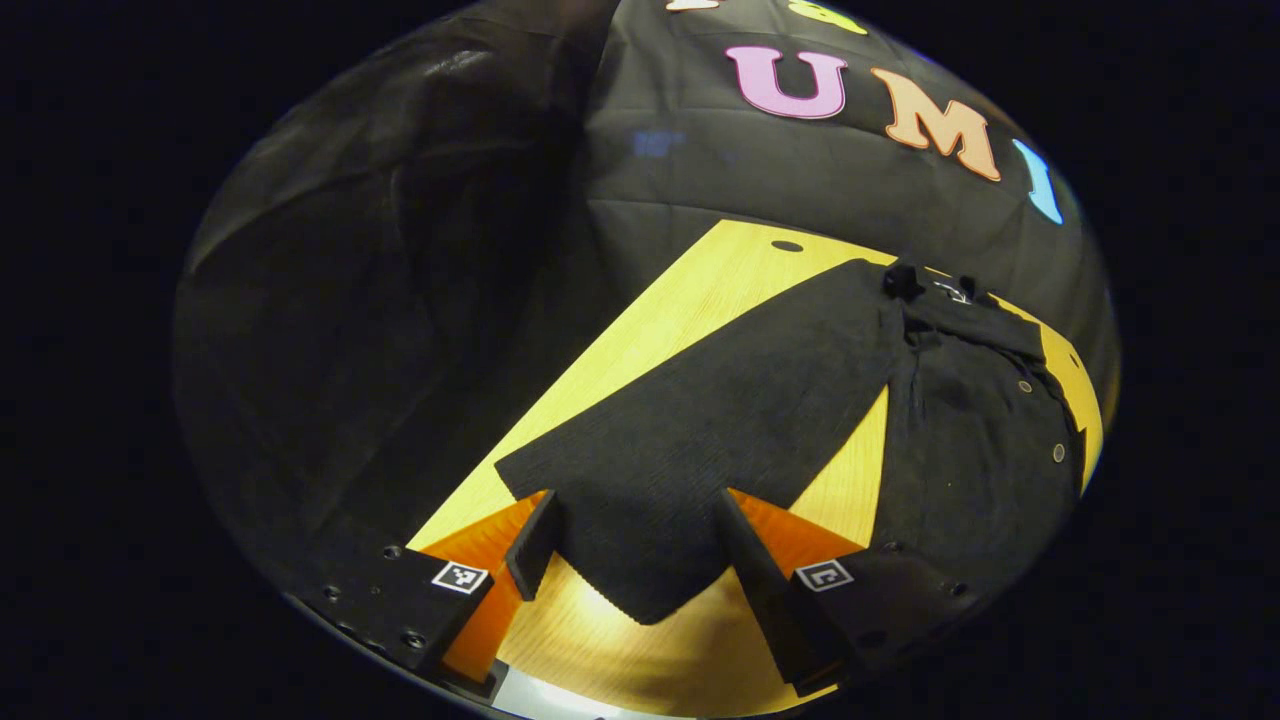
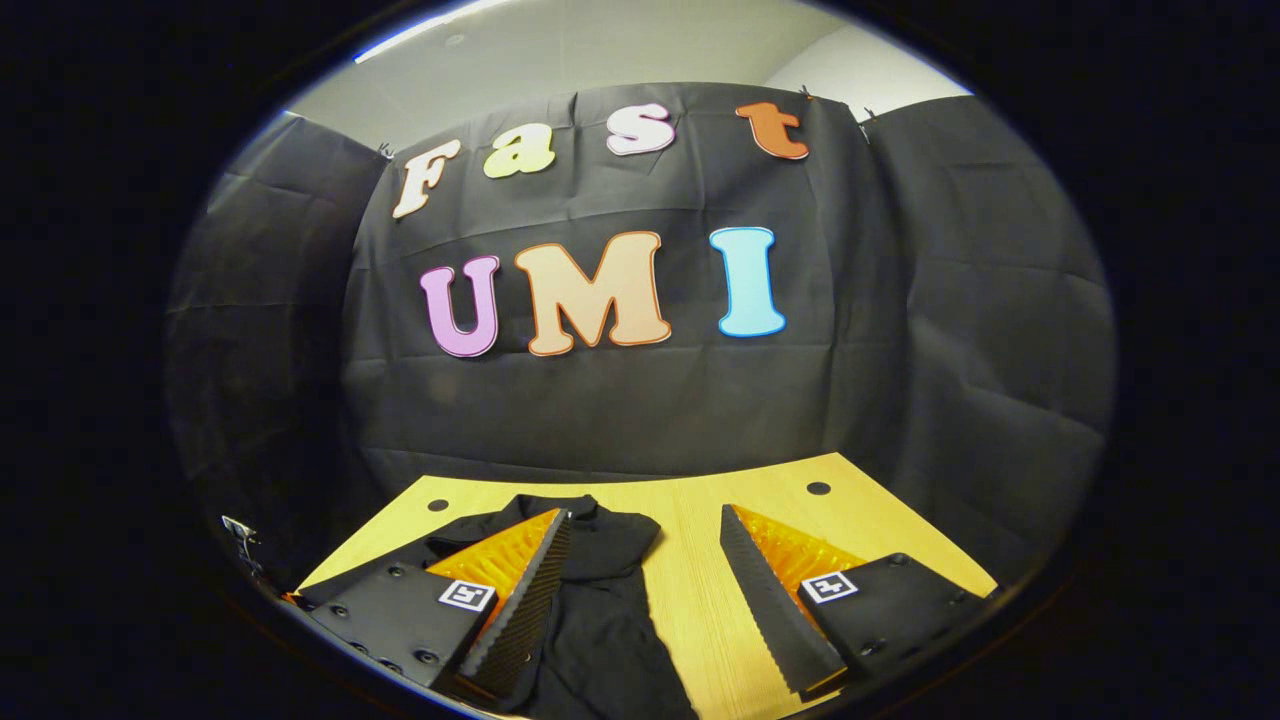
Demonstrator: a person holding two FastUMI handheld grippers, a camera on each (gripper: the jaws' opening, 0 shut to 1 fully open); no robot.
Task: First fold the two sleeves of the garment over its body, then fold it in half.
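A black button-up garment lies flat on the wooden table. Its long ribbed sleeve stretches out diagonally toward me in the left gripper view, and the cuff end lies between my left gripper's two spread fingers. That gripper is open just above the cuff. In the right gripper view the garment's collar and body lie at the table's left part. My right gripper hovers open above it, left finger over the cloth, right finger over bare wood.
The table has small round holes near its far corners. Black cloth walls close the booth behind and to both sides. Bare wood lies right of the garment in the right gripper view.
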